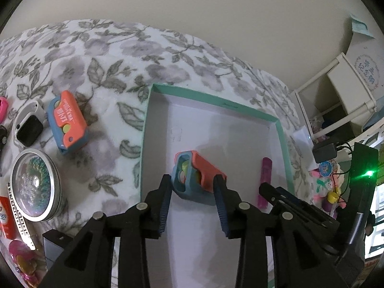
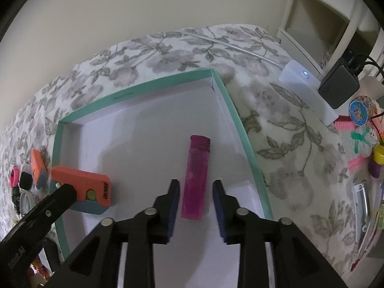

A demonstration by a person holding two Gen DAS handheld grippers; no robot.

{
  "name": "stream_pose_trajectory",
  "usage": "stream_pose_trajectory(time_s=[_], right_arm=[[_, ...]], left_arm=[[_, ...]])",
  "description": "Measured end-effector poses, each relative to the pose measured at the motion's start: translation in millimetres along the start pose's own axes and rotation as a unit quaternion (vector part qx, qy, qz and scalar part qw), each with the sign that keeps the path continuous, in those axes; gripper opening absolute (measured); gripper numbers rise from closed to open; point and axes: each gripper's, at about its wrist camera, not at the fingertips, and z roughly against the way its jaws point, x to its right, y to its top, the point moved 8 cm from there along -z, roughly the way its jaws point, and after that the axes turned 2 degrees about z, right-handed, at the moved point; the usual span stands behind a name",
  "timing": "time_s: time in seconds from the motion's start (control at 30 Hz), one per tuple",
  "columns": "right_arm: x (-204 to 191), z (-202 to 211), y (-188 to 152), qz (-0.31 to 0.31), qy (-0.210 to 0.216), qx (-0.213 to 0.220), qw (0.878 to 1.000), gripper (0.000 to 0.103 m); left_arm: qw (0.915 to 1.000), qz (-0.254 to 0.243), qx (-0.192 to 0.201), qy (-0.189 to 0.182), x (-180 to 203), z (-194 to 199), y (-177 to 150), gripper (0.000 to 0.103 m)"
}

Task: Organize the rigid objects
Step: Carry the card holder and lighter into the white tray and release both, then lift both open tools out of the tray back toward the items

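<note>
A: Progress check? Left gripper [image 1: 193,187] has its jaws clamped on an orange toy [image 1: 196,176], down inside the green box [image 1: 217,100].

B: Right gripper [image 2: 196,198] jaws are wide, straddling a pink tube [image 2: 195,180] lying in the box. Second orange toy [image 1: 66,122], watch [image 1: 28,129] and round tin [image 1: 36,187] wait on the bed.

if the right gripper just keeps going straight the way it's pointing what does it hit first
Most likely the pink tube. It lies lengthwise between the open fingers of the right gripper, on the floor of the teal box. Beyond it the way looks free up to the box's far wall, though height above the tube is hard to judge.
</note>
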Motion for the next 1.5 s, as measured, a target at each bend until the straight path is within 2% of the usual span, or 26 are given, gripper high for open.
stream_pose_trajectory(time_s=[0.23, 0.3, 0.33, 0.53, 0.57, 0.6, 0.67, 0.73, 0.8, 0.9, 1.07, 1.13, 1.17, 1.23, 1.37, 1.5], right_arm=[[-0.4, 10.6, 4.3, 0.003, 0.002, 0.008, 1.0, 0.036], [-0.3, 16.6, 7.2, 0.004, 0.001, 0.015, 1.0, 0.045], [-0.3, 20.3, 8.8, 0.004, 0.001, 0.019, 1.0, 0.047], [-0.8, 40.9, 18.8, 0.006, 0.0, 0.04, 0.999, 0.047], [-0.3, 43.4, 20.2, 0.006, 0.0, 0.042, 0.999, 0.05], [0.0, 46.7, 21.1, 0.005, -0.001, 0.046, 0.999, 0.058], [0.5, 51.5, 22.8, 0.006, -0.002, 0.054, 0.999, 0.066], [0.2, 54.4, 23.9, 0.01, -0.005, 0.058, 0.998, 0.067], [-0.6, 54.9, 23.9, 0.013, -0.007, 0.059, 0.998, 0.072], [-1.3, 53.9, 23.1, 0.016, -0.006, 0.058, 0.998, 0.074], [-4.6, 56.0, 22.7, 0.017, -0.002, 0.058, 0.998, 0.079], [-7.0, 56.9, 23.3, 0.021, -0.001, 0.059, 0.998, 0.085], [-8.5, 57.7, 23.3, 0.022, 0.0, 0.059, 0.998, 0.091], [-12.7, 59.7, 23.6, 0.027, 0.003, 0.062, 0.998, 0.097], [-23.2, 65.3, 24.2, 0.032, 0.011, 0.065, 0.997, 0.099], [-46.1, 75.3, 24.5, 0.047, 0.039, 0.076, 0.995, 0.1]], left_arm=[[0.9999, 0.009, -0.005, 0.007, -3.6, 4.4, 1.1, 0.051], [0.9999, 0.006, -0.003, 0.009, -1.0, 9.0, 2.7, 0.056], [0.9999, 0.005, -0.001, 0.01, 0.1, 11.2, 4.0, 0.059], [0.9992, -0.009, 0.021, 0.031, 3.0, 31.3, 14.7, 0.065], [0.999, -0.01, 0.027, 0.036, 2.1, 34.6, 16.5, 0.066], [0.9986, -0.009, 0.032, 0.041, 0.4, 37.7, 18.8, 0.067], [0.9976, -0.007, 0.044, 0.054, -4.4, 43.9, 22.6, 0.078], [0.9964, -0.002, 0.056, 0.064, -11.8, 50.7, 25.8, 0.084], [0.9962, -0.002, 0.057, 0.066, -18.1, 53.9, 27.2, 0.085], [0.9953, 0.013, 0.057, 0.077, -30.9, 56.3, 29.6, 0.086], [0.9921, 0.025, 0.052, 0.111, -52.3, 60.1, 31.2, 0.086], [0.9907, 0.025, 0.055, 0.122, -56.9, 63.0, 32.1, 0.086], [0.9904, 0.025, 0.057, 0.124, -58.2, 64.8, 32.5, 0.091], [0.9906, 0.027, 0.06, 0.12, -60.0, 68.6, 33.3, 0.1], [0.9912, 0.048, 0.07, 0.102, -69.1, 81.3, 37.0, 0.1], [0.9898, 0.076, 0.081, 0.089, -86.9, 98.8, 42.8, 0.101]])
